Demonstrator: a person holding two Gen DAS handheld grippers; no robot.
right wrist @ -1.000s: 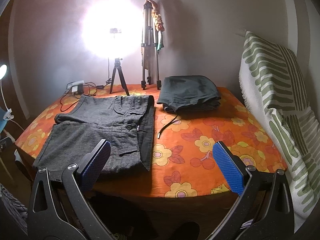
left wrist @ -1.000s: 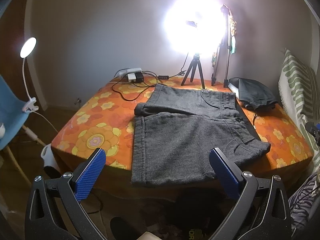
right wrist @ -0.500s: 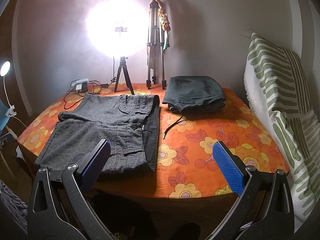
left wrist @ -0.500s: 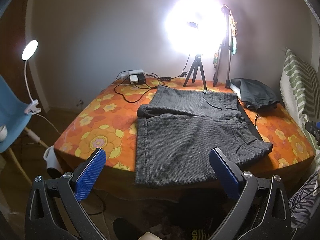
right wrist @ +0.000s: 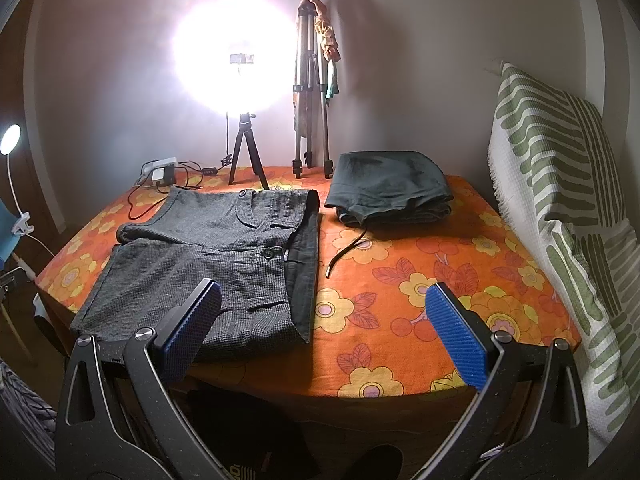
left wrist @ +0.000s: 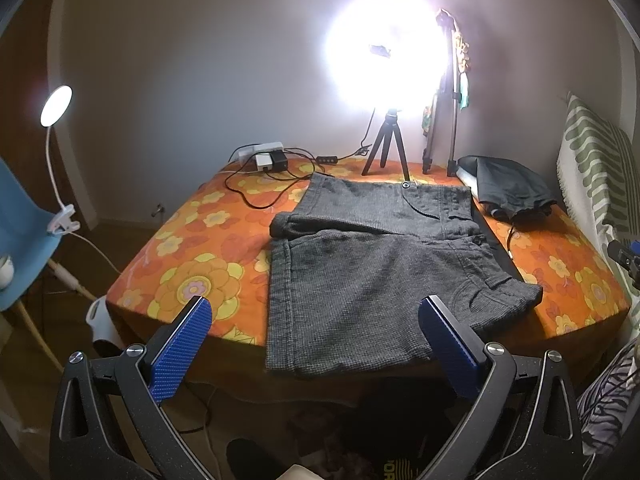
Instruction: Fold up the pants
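Grey shorts-length pants (left wrist: 376, 264) lie spread flat on the surface (right wrist: 400, 320), which has an orange floral cover. Waistband faces the right side of the surface, hems the left; the near leg hangs a bit over the front edge. 2 buttons show along the waist in the right wrist view.

L gripper (left wrist: 312, 336) hangs in front of the near hem, fingers (left wrist: 180, 348) spread wide, holding nothing, not touching the cloth. R gripper (right wrist: 328, 332) hangs near the front edge by the waistband corner, fingers (right wrist: 456, 336) also spread wide and empty.

Beyond the pants, toward the far right corner: a folded dark garment (right wrist: 388, 188) w/ a drawstring (right wrist: 344, 252) trailing onto the cover, apart from the pants. Along the back wall: bright ring light (left wrist: 388, 52) on a small tripod (left wrist: 386, 144), a taller folded tripod (right wrist: 310, 96), and a power strip (left wrist: 262, 156) w/ cables. Clip lamp (left wrist: 56, 106) glows at far left. Green-striped white blanket (right wrist: 560, 208) at right.
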